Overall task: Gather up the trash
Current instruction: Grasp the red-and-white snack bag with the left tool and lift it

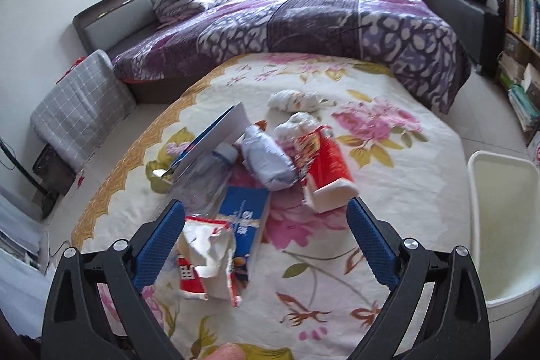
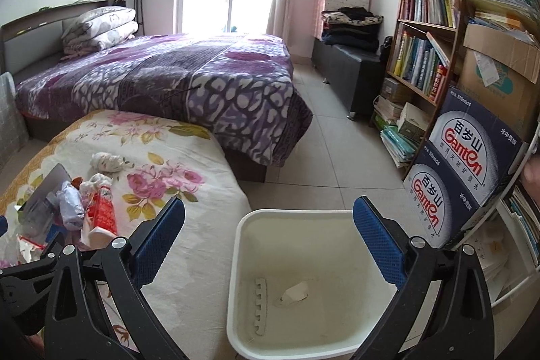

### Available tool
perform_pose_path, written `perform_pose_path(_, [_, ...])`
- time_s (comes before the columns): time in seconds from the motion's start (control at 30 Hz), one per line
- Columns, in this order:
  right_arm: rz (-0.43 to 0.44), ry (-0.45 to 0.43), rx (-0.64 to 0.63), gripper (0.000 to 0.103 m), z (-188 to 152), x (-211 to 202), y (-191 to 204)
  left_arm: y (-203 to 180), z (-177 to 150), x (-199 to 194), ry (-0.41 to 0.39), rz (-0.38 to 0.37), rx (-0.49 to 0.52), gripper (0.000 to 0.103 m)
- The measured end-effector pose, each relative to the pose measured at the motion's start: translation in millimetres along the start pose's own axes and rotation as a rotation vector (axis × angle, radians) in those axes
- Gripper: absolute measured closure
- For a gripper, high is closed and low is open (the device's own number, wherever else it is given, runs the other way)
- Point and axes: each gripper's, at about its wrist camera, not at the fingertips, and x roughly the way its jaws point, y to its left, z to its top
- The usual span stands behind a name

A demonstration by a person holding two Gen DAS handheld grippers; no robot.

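Crumpled paper and plastic: the trash is a loose heap on a flowered cloth (image 1: 388,177) spread over a low surface beside the bed (image 1: 303,19).
Nearest piece: a torn red-and-white wrapper (image 1: 206,258), creased and gaping, lies just inside the left claw's left finger; whether it touches the pad I cannot tell.
Blue box (image 1: 244,225): a flattened carton with white print, partly under the wrapper.
Bottle (image 1: 209,174): clear plastic, lying on its side, its cap end under a tilted white and blue card (image 1: 216,137).
Grey wad (image 1: 266,161): a silvery, wrinkled bag in the middle of the heap.
Red tube (image 1: 329,171): a red and white pack lying with its white end toward the camera, right of the grey wad.
White balls: two scrunched tissues (image 1: 297,100) at the far edge of the heap, one slightly apart.
Left claw (image 1: 265,240): spread wide above the near side of the heap, pinching nothing.
Right claw (image 2: 268,233): spread wide too, empty, hanging over the bin.
Bin (image 2: 243,258): a cream, square plastic tub on the tiled floor, just beside the cloth's edge, holding one small white scrap (image 2: 295,292).
Behind the bin: printed cartons (image 2: 469,164) stacked against a bookshelf (image 2: 425,32).
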Motion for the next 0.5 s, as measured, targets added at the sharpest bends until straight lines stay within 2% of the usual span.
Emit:
perform_pose_path(0.17, [0.069,0.057,-0.031,0.007,-5,8,28,31,-12,24,0.094,0.039,-0.031,0.01])
perform_pose_path(0.37, [0.131,0.125,-0.09,0.007,-13,21,65,53,-28,58,0.261,0.006,-0.043,0.01])
perform_pose_path(0.5, [0.186,0.168,-0.127,0.007,-17,30,89,62,-38,74,0.35,-0.051,-0.053,0.01])
